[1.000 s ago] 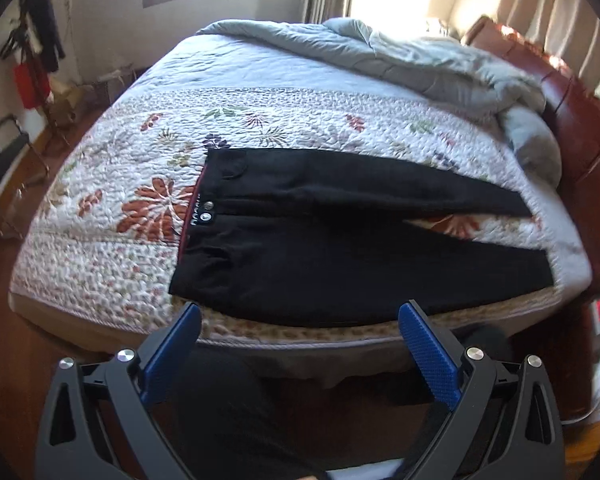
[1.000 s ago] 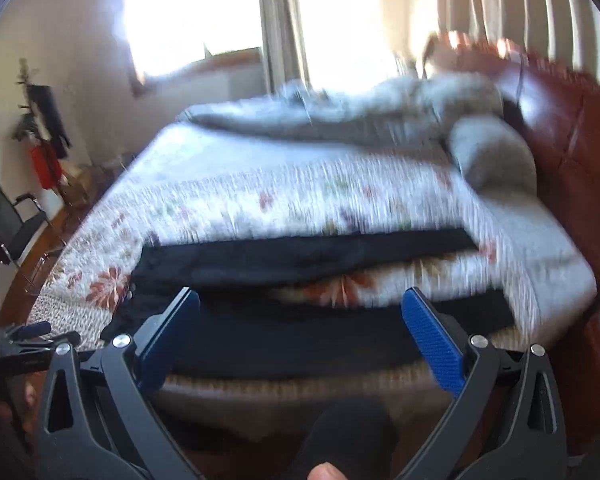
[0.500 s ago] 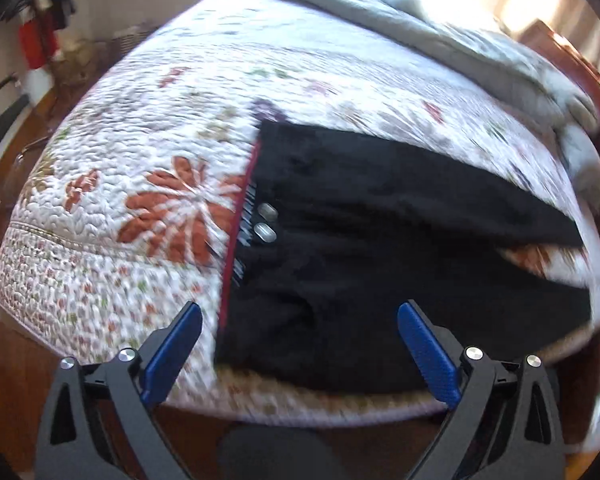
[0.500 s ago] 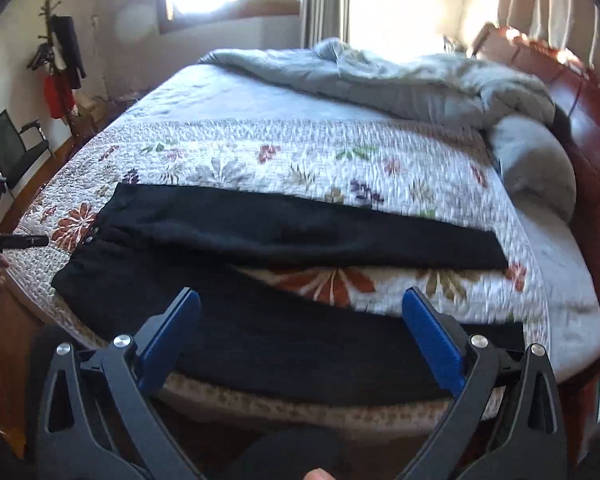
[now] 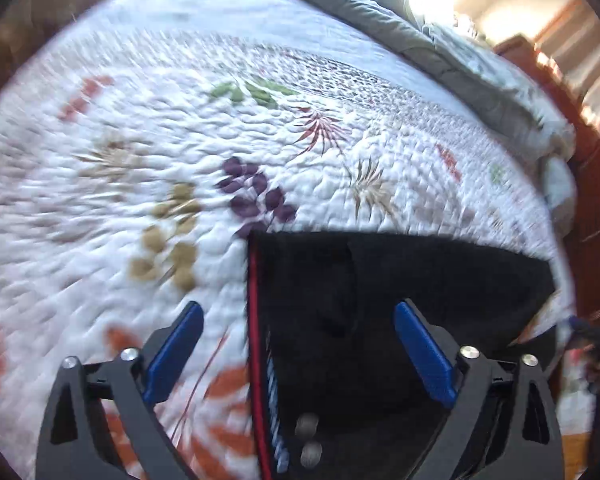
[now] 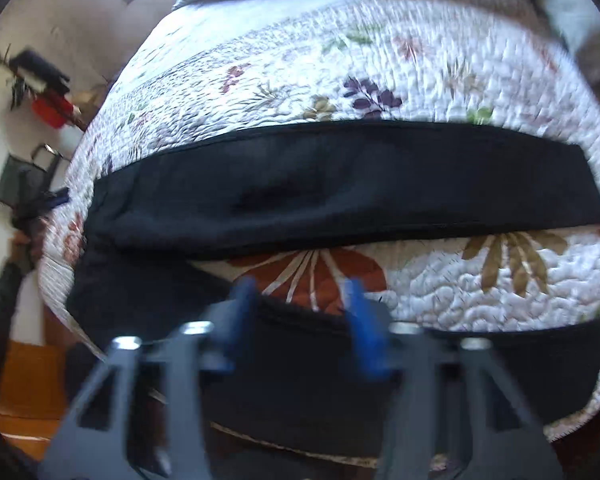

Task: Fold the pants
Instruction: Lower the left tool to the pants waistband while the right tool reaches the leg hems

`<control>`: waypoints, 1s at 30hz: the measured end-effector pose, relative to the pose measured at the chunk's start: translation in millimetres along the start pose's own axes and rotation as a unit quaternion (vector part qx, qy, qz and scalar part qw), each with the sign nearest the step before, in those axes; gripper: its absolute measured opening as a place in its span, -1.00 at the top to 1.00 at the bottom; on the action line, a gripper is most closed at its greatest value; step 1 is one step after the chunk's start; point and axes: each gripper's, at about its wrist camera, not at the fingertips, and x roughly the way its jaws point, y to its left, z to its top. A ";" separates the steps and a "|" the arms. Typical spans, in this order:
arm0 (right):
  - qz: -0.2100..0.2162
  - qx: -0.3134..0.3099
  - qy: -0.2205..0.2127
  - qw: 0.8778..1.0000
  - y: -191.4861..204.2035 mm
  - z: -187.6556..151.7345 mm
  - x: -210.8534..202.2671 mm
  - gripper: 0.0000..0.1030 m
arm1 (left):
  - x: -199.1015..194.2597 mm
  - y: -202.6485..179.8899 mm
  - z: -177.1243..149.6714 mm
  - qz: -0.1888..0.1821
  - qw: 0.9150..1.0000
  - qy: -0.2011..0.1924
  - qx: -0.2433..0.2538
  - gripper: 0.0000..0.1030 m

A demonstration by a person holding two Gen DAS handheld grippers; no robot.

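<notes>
Pants (image 6: pixel 340 184) lie flat on the bed's floral quilt (image 6: pixel 500 80), black, legs spread in a V: far leg runs across the quilt, near leg (image 6: pixel 300 380) along the bed's front edge, quilt showing between them.

Left gripper (image 5: pixel 296 344): jaws wide apart, nothing between the pads. It hangs over the waist end of the pants (image 5: pixel 380 300); the red waistband edge (image 5: pixel 253 320) runs between the two blue fingers (image 5: pixel 172 356), nearer the left one. Two metal buttons (image 5: pixel 308 436) show low in the left wrist view, blurred. Left finger sits over bare quilt (image 5: pixel 140 140), right finger over black fabric. Can't tell whether the tips touch the cloth.

Right gripper (image 6: pixel 300 312): jaws partly closed, narrow gap, but not shut. Tips sit at the upper hem of the near leg, just where it meets the orange flower (image 6: pixel 320 268) on the quilt. Frame is motion-blurred; can't tell whether fabric is actually between the pads, though the hem line runs across the gap.

Grey duvet (image 5: pixel 440 40) is bunched at the far side of the bed, headboard (image 5: pixel 596 200) to the right. In the right wrist view a chair (image 6: pixel 24 184) and some red thing (image 6: pixel 50 112) stand by the wall on the left; wood floor (image 6: pixel 24 392) below the bed edge.
</notes>
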 end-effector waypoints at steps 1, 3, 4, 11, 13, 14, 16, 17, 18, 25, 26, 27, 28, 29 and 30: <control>0.002 0.007 0.001 1.000 -6.8 5.4 0.4 0.09 | 12.6 7.8 10.2 -0.009 1.000 0.009 -0.004 -0.71; 0.002 0.009 -0.007 1.000 -15.7 14.6 -0.5 -0.52 | 32.3 16.3 22.2 -0.014 1.000 0.024 -0.003 -0.71; 0.004 0.015 -0.015 1.000 -20.8 18.4 -1.4 -0.63 | 42.9 22.2 27.9 -0.021 0.999 0.030 -0.007 -0.71; 0.019 0.053 -0.025 0.998 -67.6 38.2 0.1 -0.66 | 72.7 32.3 41.9 -0.050 0.998 0.050 0.003 0.20; 0.015 0.054 -0.023 0.998 -80.9 42.8 -1.7 -0.67 | 70.7 27.0 41.7 -0.060 0.996 0.061 0.020 0.24; 0.013 0.057 -0.024 0.998 -87.8 45.5 -2.5 -0.67 | 71.0 25.1 40.9 -0.063 0.995 0.068 0.027 0.24; 0.006 0.063 -0.025 0.998 -102.4 51.6 -4.5 -0.67 | 77.8 24.0 35.6 -0.096 0.990 0.103 0.022 -0.05; 0.005 0.065 -0.025 0.998 -108.8 53.4 -5.4 -0.67 | 79.6 23.7 32.3 -0.104 0.988 0.113 0.024 -0.30; 0.003 0.070 -0.027 0.997 -114.7 54.8 -6.2 -0.69 | 81.3 21.3 29.9 -0.106 0.987 0.116 0.029 -0.35; 0.044 0.094 -0.025 0.994 -147.0 56.2 -6.0 -0.69 | 89.2 16.1 42.7 -0.100 0.989 0.107 0.022 -0.22; 0.049 0.096 -0.028 0.994 -154.7 59.0 -9.5 -0.69 | 89.6 15.1 41.1 -0.097 0.989 0.111 0.027 -0.05; 0.059 0.102 -0.030 0.993 -168.9 64.3 -15.5 -0.69 | 88.7 16.3 39.0 -0.099 0.988 0.118 0.027 0.15; 0.073 0.111 -0.029 0.991 -183.8 70.1 -20.8 -0.69 | 87.3 17.2 37.5 -0.101 0.987 0.122 0.027 0.25; 0.081 0.119 -0.027 0.989 -197.2 76.1 -25.1 -0.69 | 85.1 18.1 36.1 -0.101 0.987 0.124 0.028 0.42; 0.076 0.124 -0.032 0.989 -215.7 84.8 -32.3 -0.69 | 82.6 19.4 34.8 -0.099 0.987 0.124 0.030 0.54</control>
